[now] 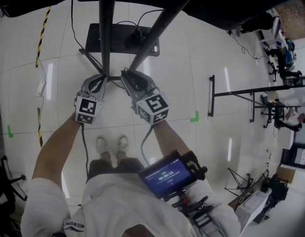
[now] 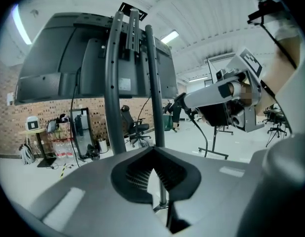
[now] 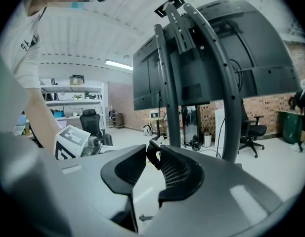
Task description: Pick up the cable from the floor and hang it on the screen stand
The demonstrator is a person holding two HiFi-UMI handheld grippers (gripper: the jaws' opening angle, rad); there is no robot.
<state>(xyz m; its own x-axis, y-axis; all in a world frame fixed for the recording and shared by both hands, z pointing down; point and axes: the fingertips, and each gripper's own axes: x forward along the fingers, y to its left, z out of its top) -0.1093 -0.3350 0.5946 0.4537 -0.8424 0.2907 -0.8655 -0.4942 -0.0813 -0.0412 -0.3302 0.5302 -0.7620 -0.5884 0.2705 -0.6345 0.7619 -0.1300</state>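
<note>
The screen stand's two dark poles (image 1: 107, 33) rise from a black base plate (image 1: 100, 38) on the floor and carry a large dark screen (image 2: 68, 58), also seen in the right gripper view (image 3: 201, 48). Both grippers are held up close to the poles. My right gripper (image 1: 126, 75) is shut on a thin black cable (image 3: 152, 154) pinched at its jaw tips. In the left gripper view that cable (image 2: 197, 125) hangs down from the right gripper (image 2: 184, 100). My left gripper (image 1: 104, 77) is shut with nothing between its jaws (image 2: 153, 157), just left of a pole (image 2: 112, 83).
Yellow-black tape (image 1: 42, 31) and a white power strip (image 1: 41, 88) lie on the floor at left. A black frame stand (image 1: 211, 95) stands at right, with green tape marks (image 1: 194, 117) near it. An office chair (image 2: 135, 125) stands behind the stand. A screen device (image 1: 167, 174) hangs at the person's chest.
</note>
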